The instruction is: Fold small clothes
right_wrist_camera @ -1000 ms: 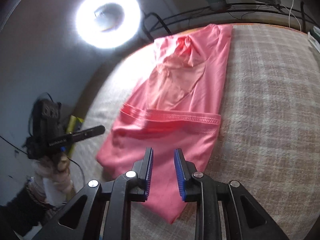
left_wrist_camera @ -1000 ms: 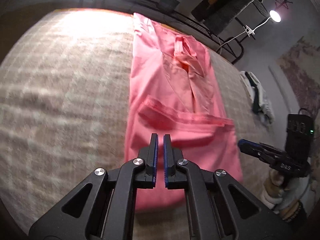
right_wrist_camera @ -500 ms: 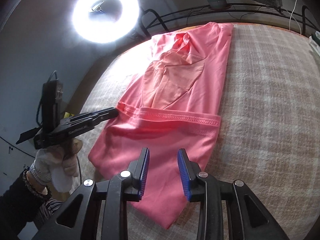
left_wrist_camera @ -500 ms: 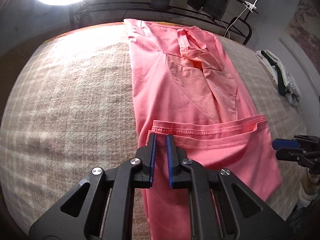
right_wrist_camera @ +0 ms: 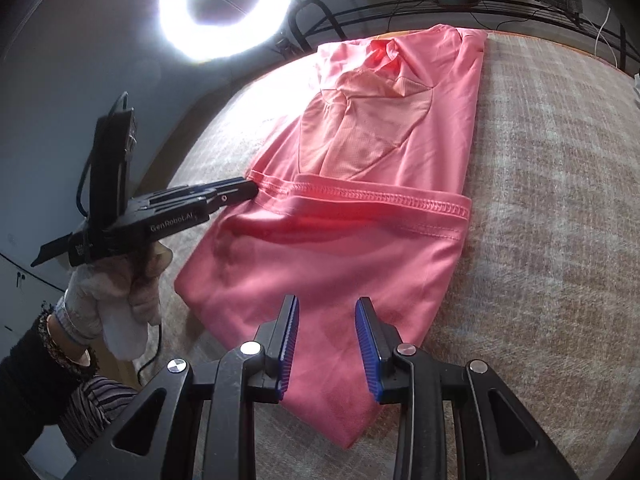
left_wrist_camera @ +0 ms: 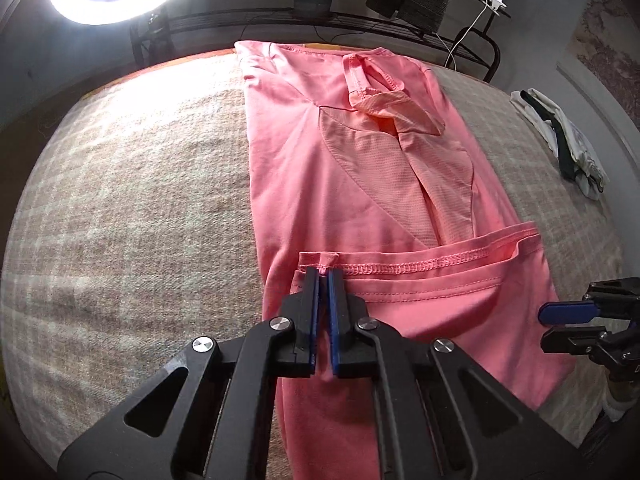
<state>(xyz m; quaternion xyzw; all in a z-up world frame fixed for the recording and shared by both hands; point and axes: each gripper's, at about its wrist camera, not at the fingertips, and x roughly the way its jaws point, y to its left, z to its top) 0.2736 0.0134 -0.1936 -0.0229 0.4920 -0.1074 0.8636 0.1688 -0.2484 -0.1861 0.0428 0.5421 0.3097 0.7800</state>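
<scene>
A pink shirt (left_wrist_camera: 360,184) lies lengthwise on the plaid blanket, sides folded in, its stitched bottom hem (left_wrist_camera: 420,266) folded up over the middle. My left gripper (left_wrist_camera: 323,276) is shut on the hem's left corner; in the right wrist view it (right_wrist_camera: 240,192) pinches that corner of the shirt (right_wrist_camera: 380,148). My right gripper (right_wrist_camera: 326,312) is open and empty, low over the near fold of the shirt; in the left wrist view it (left_wrist_camera: 560,322) hangs off the shirt's right edge.
The beige plaid blanket (left_wrist_camera: 132,208) covers the surface. A white and dark green garment (left_wrist_camera: 568,140) lies at the far right. A ring light (right_wrist_camera: 226,8) and a metal rack (left_wrist_camera: 320,20) with a plant pot stand behind the far edge.
My left gripper carried the hem up and forward over the shirt. My right gripper opened wider and let go of the cloth, staying near the fold.
</scene>
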